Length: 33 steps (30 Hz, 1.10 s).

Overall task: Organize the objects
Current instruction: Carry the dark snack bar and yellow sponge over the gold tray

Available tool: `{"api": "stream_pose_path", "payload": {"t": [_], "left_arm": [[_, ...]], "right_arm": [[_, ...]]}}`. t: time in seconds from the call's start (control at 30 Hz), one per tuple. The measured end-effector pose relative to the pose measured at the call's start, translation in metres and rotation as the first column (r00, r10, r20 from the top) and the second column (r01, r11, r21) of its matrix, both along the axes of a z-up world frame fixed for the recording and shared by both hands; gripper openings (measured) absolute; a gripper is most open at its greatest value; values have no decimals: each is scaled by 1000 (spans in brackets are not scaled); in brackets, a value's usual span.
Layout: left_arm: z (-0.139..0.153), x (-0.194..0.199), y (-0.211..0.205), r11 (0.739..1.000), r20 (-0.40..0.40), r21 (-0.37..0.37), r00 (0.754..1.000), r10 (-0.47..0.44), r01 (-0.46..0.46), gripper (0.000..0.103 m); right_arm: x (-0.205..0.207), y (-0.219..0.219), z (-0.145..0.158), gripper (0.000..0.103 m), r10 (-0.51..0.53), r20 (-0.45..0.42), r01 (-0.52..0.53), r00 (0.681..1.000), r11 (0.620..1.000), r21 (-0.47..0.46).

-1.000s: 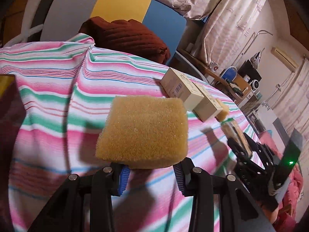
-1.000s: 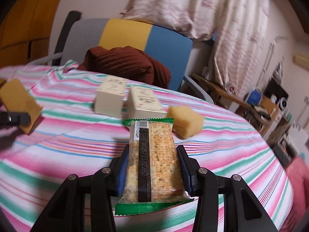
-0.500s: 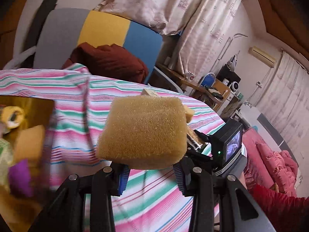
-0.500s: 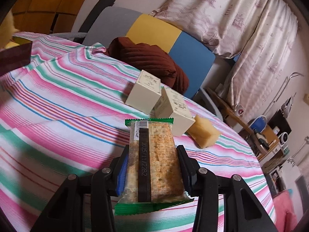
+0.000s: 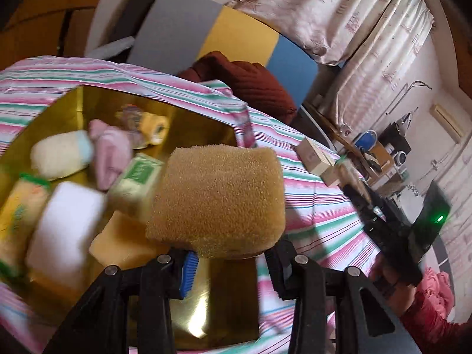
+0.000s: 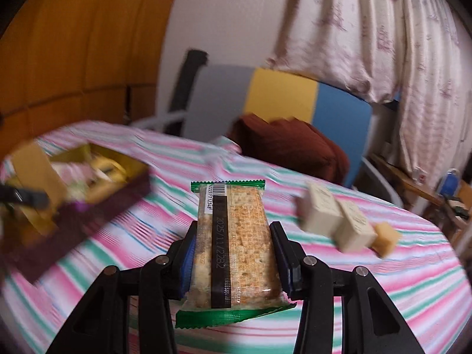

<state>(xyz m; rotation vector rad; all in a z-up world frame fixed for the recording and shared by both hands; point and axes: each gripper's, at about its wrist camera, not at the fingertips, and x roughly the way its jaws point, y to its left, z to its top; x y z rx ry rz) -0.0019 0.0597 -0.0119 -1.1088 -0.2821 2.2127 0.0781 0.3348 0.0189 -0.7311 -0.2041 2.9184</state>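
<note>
While left fingers [image 5: 227, 261] grip sponge [image 5: 218, 200] over crowded box [image 5: 203, 129] | right fingers [image 6: 233, 255] clamp crackers [image 6: 236, 244]

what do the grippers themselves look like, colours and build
Both grippers are matte black: the left gripper and right gripper each have two angular black linkage arms with silver screws at the joints and blue ribbed pads inside the jaws. In the left wrist view, the right gripper's body shows a green light and a reddish sleeve behind.

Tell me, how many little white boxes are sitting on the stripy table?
2. One cream box lies right of the cracker pack, and the second cream box sits against its right side, next to a small sponge cube. Others may be hidden.
</note>
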Motion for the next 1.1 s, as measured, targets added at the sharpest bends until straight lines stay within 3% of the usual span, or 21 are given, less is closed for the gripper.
{"api": "stream_pose_path", "payload": {"t": [0.07, 0.17, 0.27, 0.37, 0.53, 0.67, 1.0, 1.1], "left_arm": [[0, 6, -14, 1000, -3, -25, 1000, 11, -11, 40], [3, 8, -40, 999, 17, 4, 999, 52, -52, 40], [19, 8, -60, 995, -36, 18, 994, 102, -102, 41], [27, 7, -69, 993, -85, 9, 989, 121, -121, 41], [23, 0, -70, 993, -67, 2, 991, 116, -116, 41], [16, -10, -69, 994, -49, -20, 993, 110, -111, 41], [-10, -43, -72, 990, 50, -34, 989, 141, -139, 41], [-13, -39, -76, 988, 64, -40, 987, 149, -146, 51]], "right_arm": [[-3, -18, 9, 47, 39, -22, -40, 999, 999, -28], [-12, -44, 18, 47, 98, -33, -101, 995, 991, -86], [-23, -68, 22, 47, 155, -27, -157, 988, 975, -157], [-34, -86, 22, 47, 207, 1, -200, 978, 946, -256], [-50, -118, 13, 47, 297, 55, -251, 953, 880, -402], [-48, -138, 3, 47, 333, 98, -260, 938, 862, -436], [-60, -150, -18, 49, 315, 157, -192, 936, 830, -523], [-62, -159, -18, 54, 320, 164, -198, 933, 838, -509]]}}
